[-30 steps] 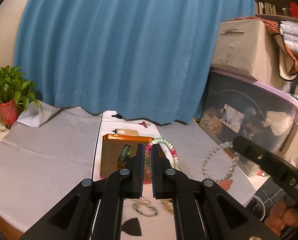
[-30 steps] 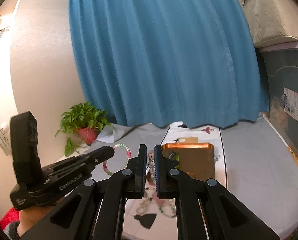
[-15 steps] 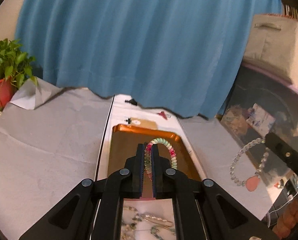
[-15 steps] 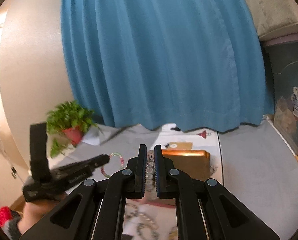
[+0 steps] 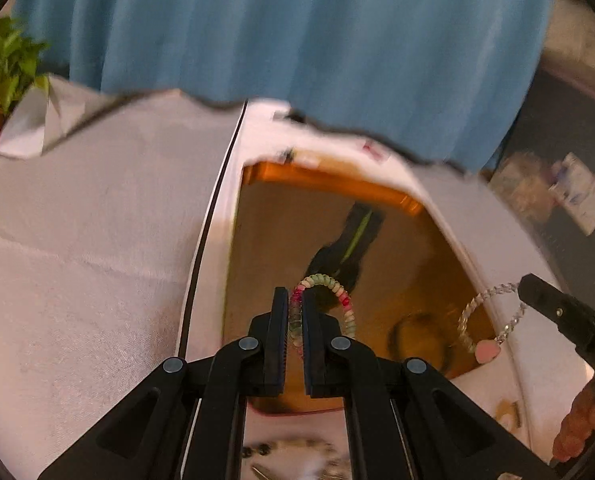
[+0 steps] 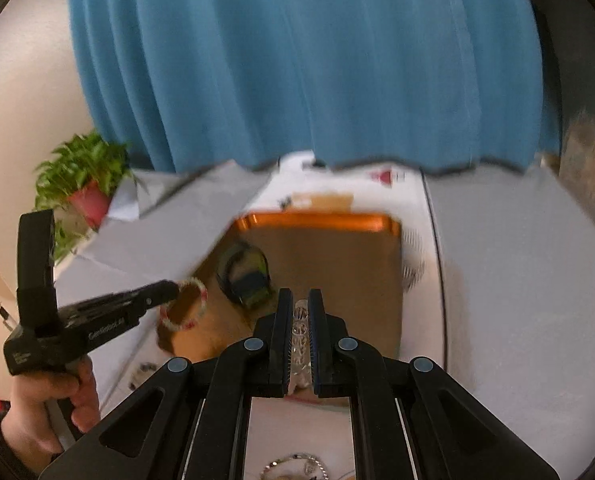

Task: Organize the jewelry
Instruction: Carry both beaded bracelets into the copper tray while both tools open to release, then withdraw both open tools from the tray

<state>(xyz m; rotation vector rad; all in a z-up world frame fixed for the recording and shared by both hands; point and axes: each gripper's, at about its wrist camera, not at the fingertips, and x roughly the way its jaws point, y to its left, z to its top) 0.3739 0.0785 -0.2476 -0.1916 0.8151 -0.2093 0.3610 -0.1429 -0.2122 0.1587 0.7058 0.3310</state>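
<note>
My left gripper (image 5: 295,298) is shut on a green and pink bead bracelet (image 5: 339,298), which loops out over the orange tray (image 5: 321,172). My right gripper (image 6: 298,300) is shut on a clear bead bracelet (image 6: 300,330); in the left wrist view that clear bracelet (image 5: 473,312) hangs from the right gripper (image 5: 527,286) with a pink heart charm, over the tray's right side. In the right wrist view the left gripper (image 6: 173,290) holds the coloured bracelet (image 6: 195,308) above the tray's (image 6: 317,222) left edge. A black and green band (image 6: 243,276) lies in the tray.
A blue curtain (image 6: 297,60) hangs behind the white table (image 5: 77,260). A potted plant (image 6: 83,176) stands at the far left. More jewelry (image 6: 297,466) lies on the table near the front edge. Dark storage bins (image 5: 569,184) stand to the right. A hand (image 6: 49,404) grips the left tool.
Both grippers have come down and forward toward the orange tray, each still holding its bracelet. The tray now fills much more of both views.
</note>
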